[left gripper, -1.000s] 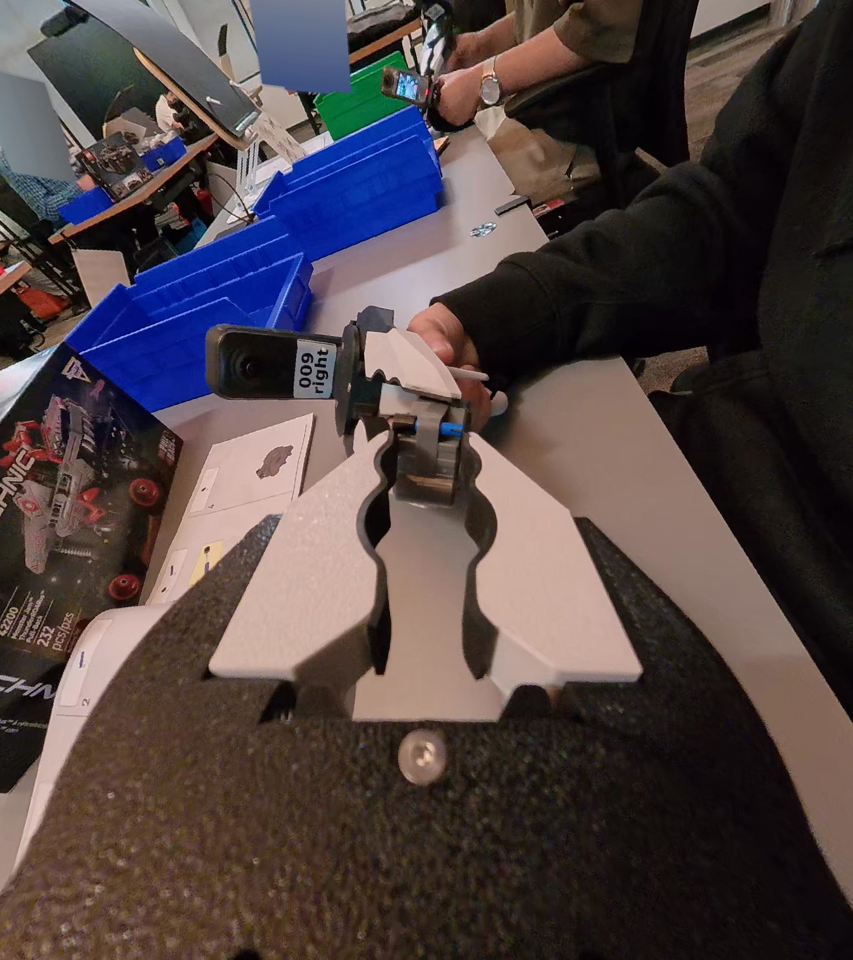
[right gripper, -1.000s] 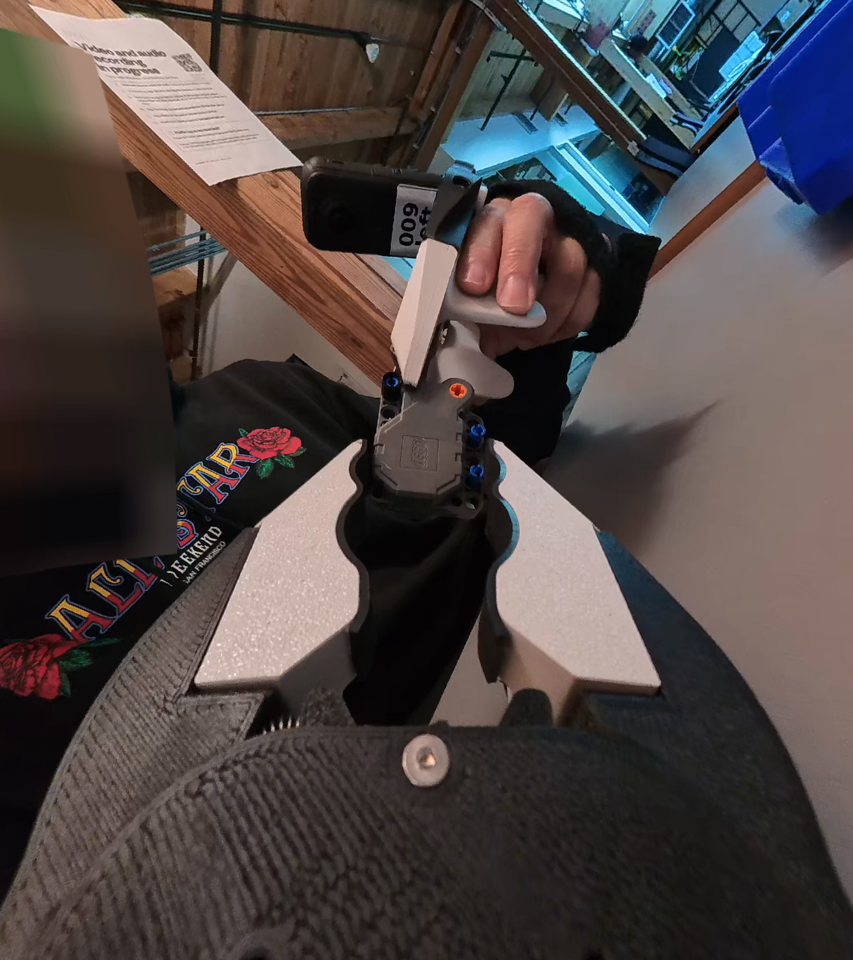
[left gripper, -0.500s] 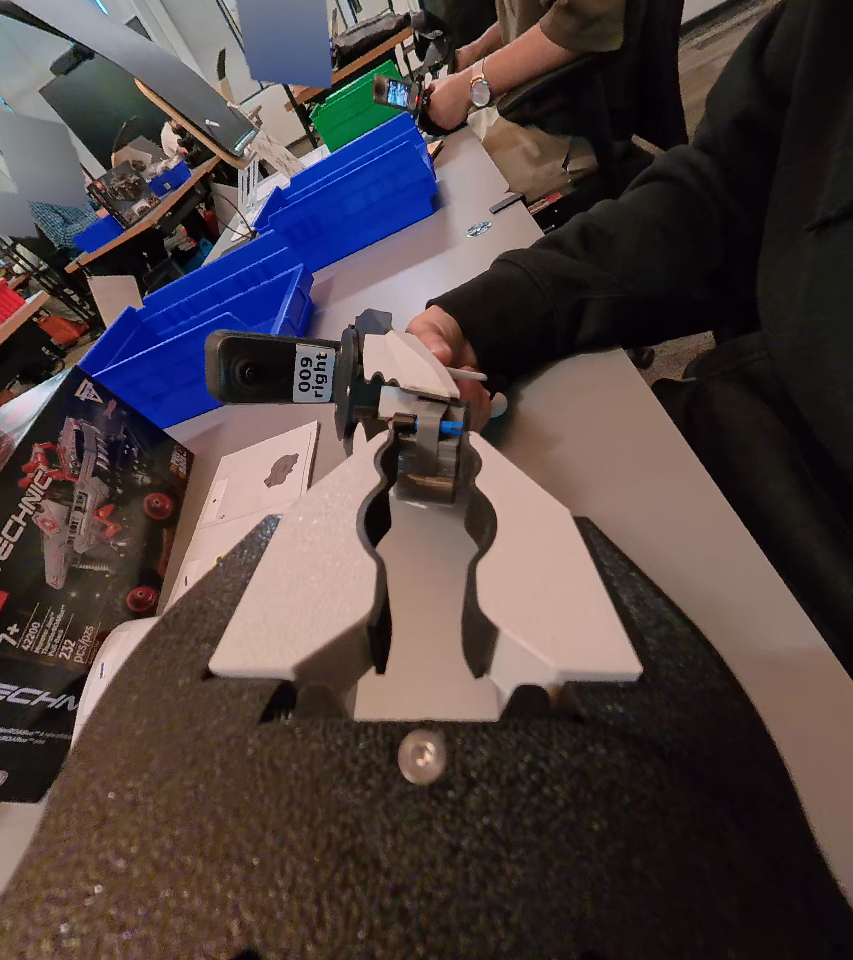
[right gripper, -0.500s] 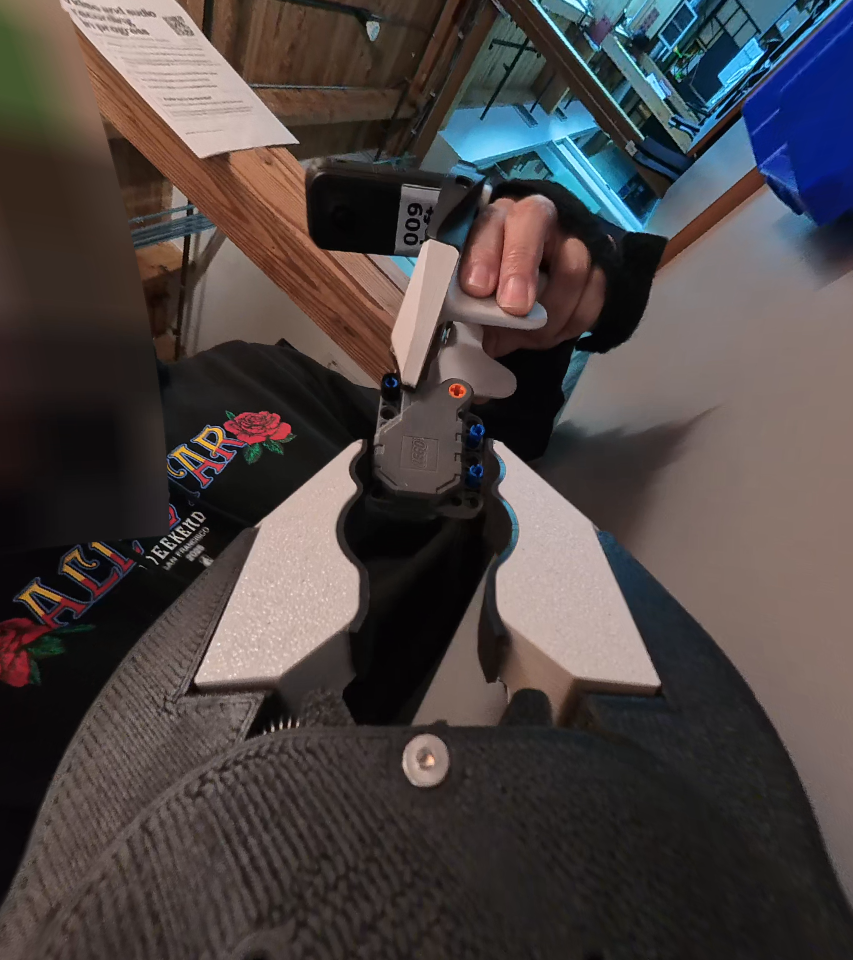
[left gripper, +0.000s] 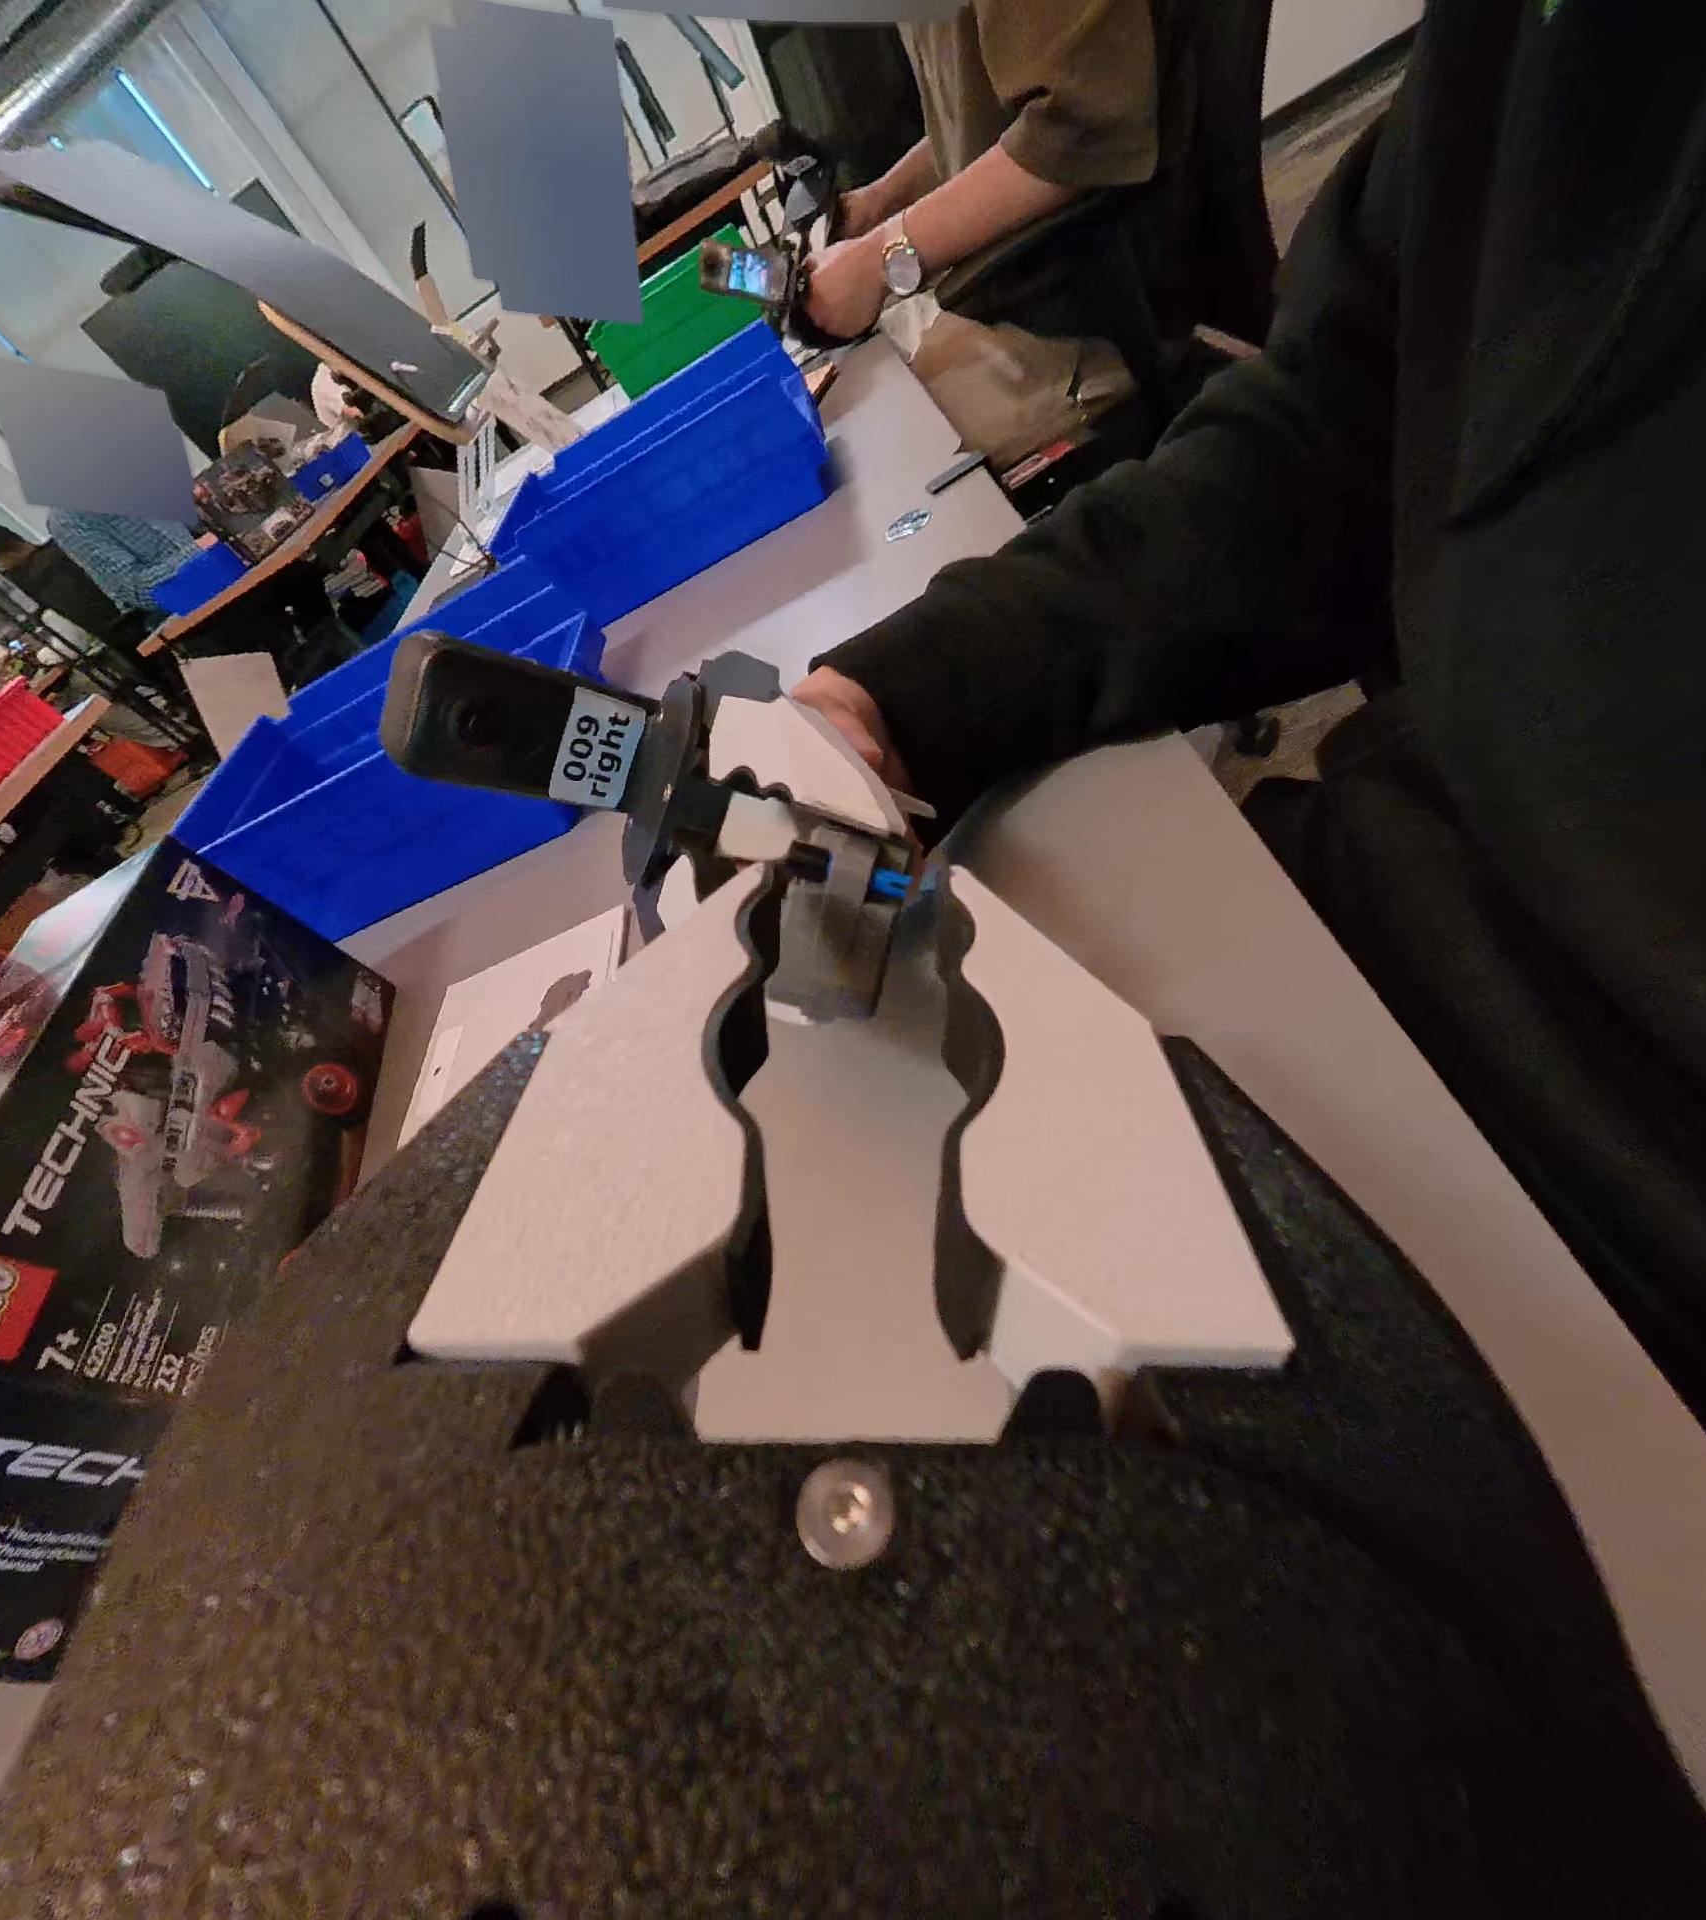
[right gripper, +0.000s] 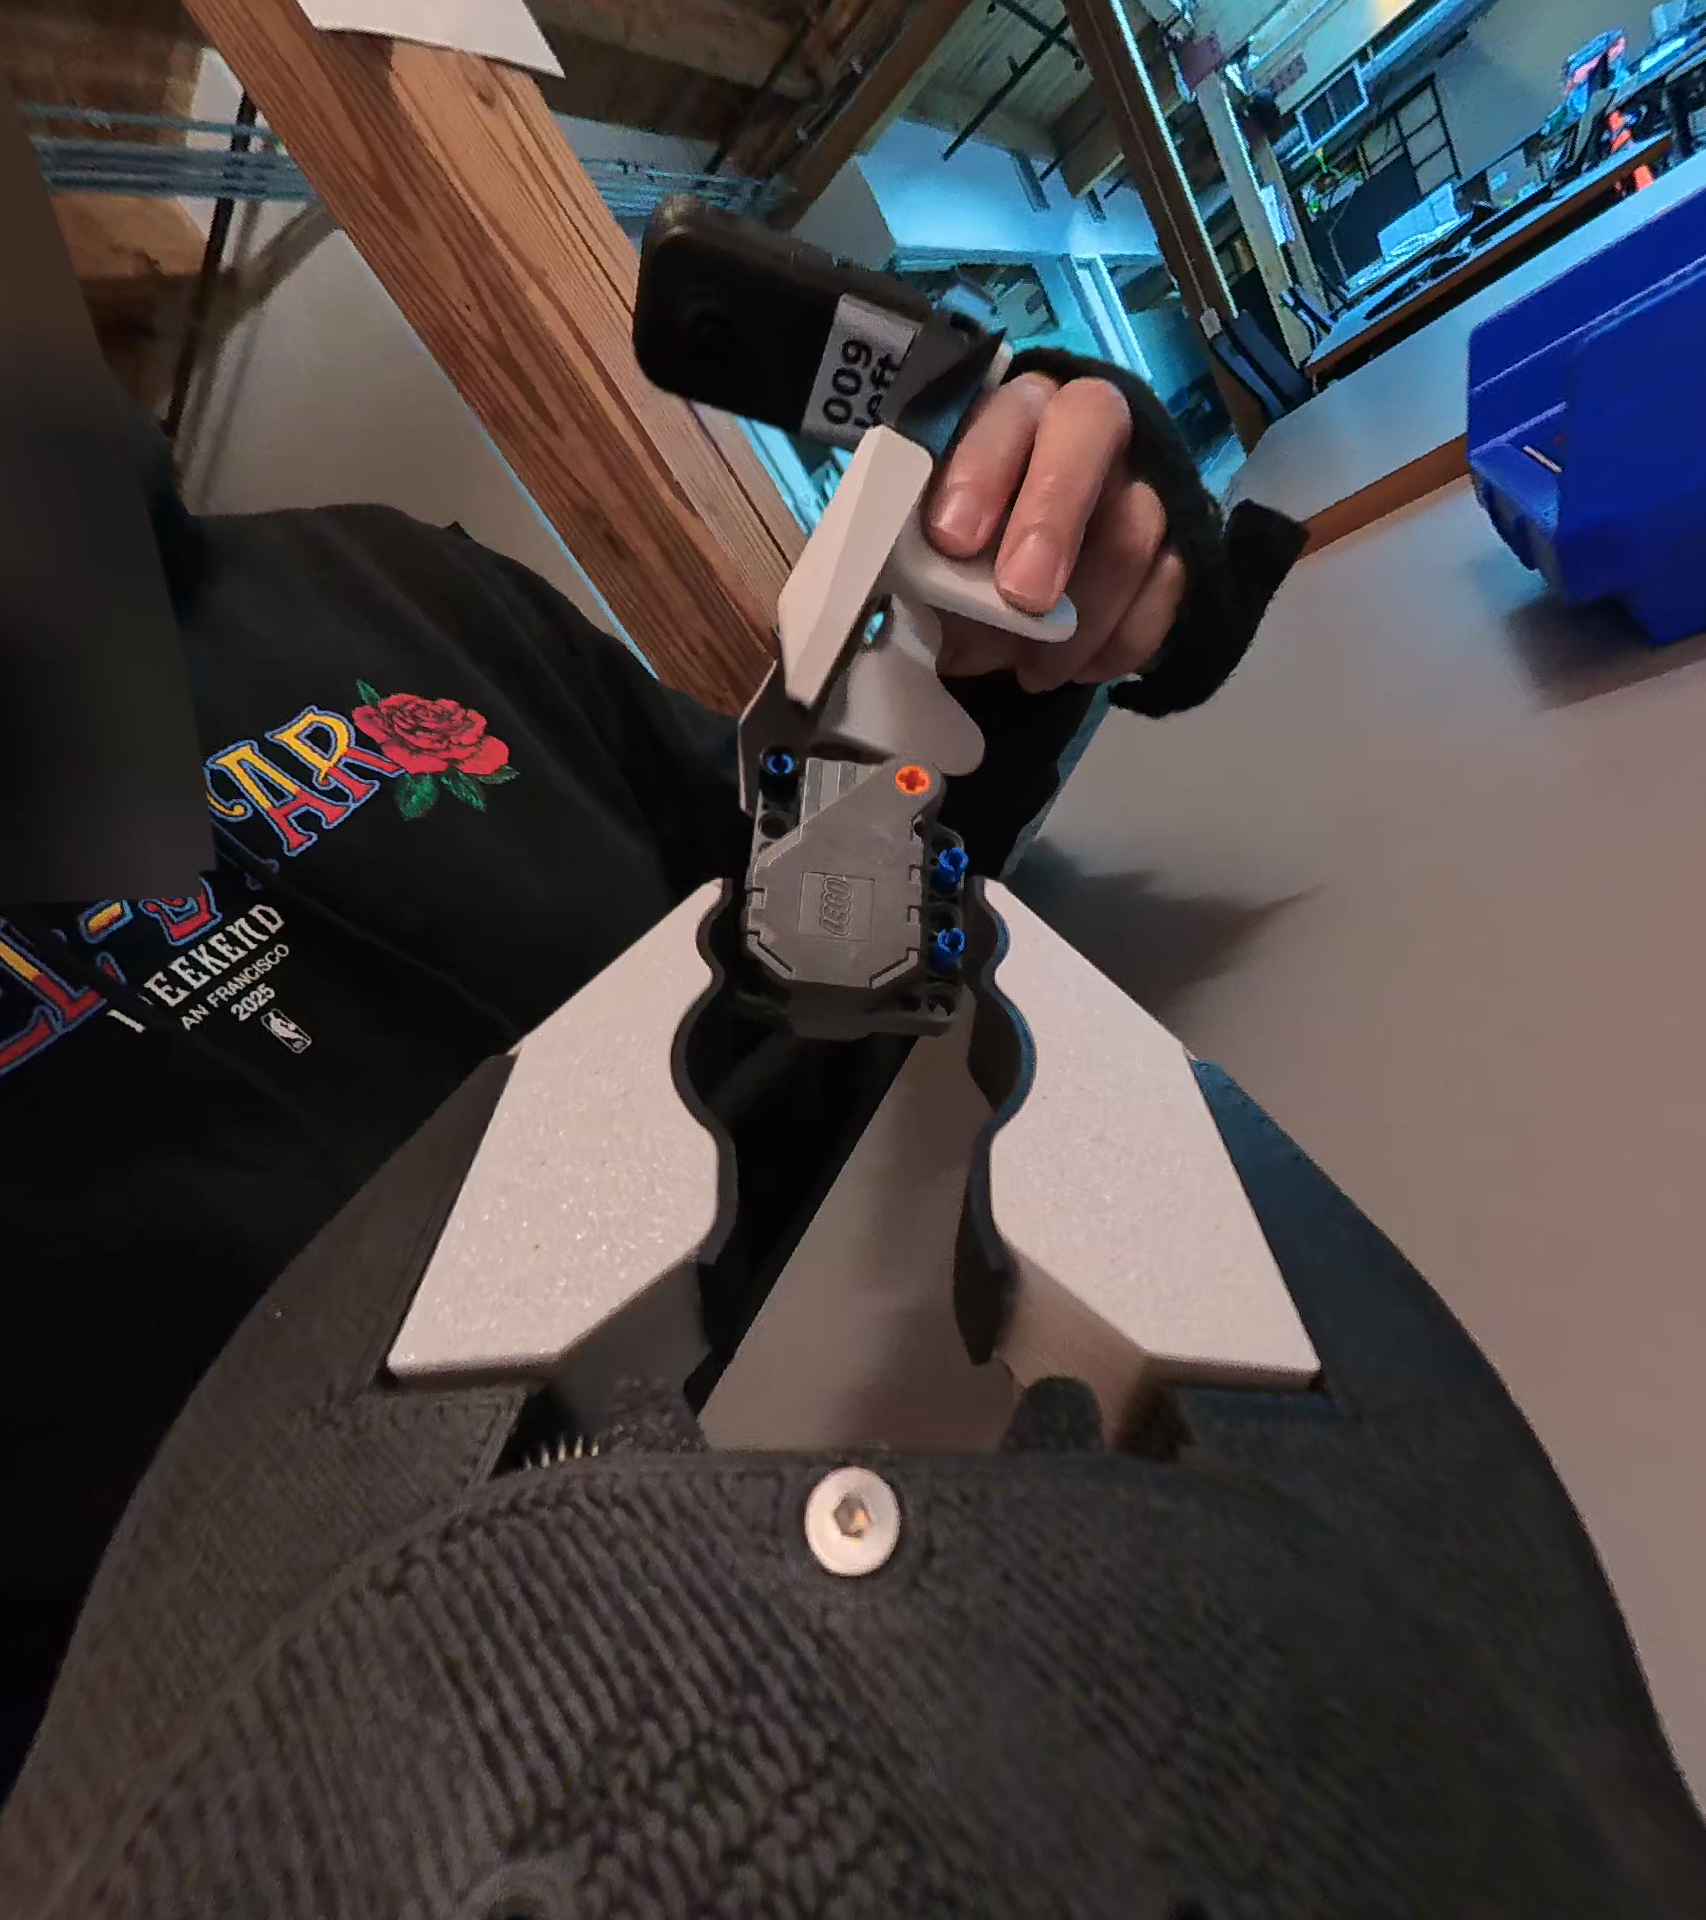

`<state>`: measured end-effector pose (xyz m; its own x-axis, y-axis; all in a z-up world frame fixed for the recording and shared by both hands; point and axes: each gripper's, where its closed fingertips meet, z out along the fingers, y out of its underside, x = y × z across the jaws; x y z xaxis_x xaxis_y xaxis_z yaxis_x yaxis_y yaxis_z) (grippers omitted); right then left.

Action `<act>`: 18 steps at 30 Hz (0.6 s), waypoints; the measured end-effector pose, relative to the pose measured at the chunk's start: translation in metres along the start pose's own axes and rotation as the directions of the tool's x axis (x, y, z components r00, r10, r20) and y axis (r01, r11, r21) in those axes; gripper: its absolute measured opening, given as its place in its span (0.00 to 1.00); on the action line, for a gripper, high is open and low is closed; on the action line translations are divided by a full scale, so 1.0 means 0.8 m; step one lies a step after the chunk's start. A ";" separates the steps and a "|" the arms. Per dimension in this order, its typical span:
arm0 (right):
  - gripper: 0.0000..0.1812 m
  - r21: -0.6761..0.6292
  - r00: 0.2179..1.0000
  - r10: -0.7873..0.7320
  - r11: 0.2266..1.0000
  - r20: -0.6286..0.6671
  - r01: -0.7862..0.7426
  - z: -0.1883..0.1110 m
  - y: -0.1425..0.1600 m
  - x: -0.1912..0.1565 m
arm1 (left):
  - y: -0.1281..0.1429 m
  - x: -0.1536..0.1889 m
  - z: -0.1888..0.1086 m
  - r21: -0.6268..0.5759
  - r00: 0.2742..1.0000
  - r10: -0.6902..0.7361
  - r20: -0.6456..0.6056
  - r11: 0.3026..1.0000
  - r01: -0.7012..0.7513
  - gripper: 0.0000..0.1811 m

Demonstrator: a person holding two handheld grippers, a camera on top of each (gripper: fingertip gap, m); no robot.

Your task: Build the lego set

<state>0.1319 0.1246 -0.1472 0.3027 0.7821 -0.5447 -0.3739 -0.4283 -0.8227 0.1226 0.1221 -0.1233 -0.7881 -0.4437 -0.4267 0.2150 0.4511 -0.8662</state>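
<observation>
A dark grey Lego block [left gripper: 828, 956] with blue pins and an orange axle hole is held above the table by both grippers. My left gripper [left gripper: 844, 920] is shut on one end of it. My right gripper [right gripper: 844, 935] is shut on the other end, where the block's [right gripper: 833, 904] flat face and blue pins [right gripper: 950, 868] show. The two grippers face each other. The right gripper's camera [left gripper: 506, 727] shows in the left wrist view. The left gripper's camera [right gripper: 755, 312] and the hand [right gripper: 1046, 540] holding it show in the right wrist view.
The Lego set box [left gripper: 101, 1143] lies at the left on the grey table [left gripper: 1192, 935], with a white booklet [left gripper: 516, 1008] beside it. Blue bins [left gripper: 392, 790] stand behind them and also show in the right wrist view [right gripper: 1659, 468]. Another person works at the table's far end. A wooden beam [right gripper: 516, 260] rises behind the left gripper. Left and right tips are no more than a few centimetres apart.
Both grippers keep their hold on the grey block. The pair has tilted and shifted a little, so the block leans more to the right in the right wrist view.
</observation>
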 end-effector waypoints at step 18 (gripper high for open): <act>0.23 -0.017 0.998 -0.022 1.000 0.052 0.023 0.007 0.003 -0.011 | -0.008 0.008 0.010 -0.010 0.997 0.000 -0.075 1.000 0.000 0.12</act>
<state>0.1235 0.1189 -0.1437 0.2648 0.8137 -0.5175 -0.3523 -0.4180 -0.8374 0.1211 0.1104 -0.1226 -0.8292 -0.3845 -0.4056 0.2096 0.4589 -0.8634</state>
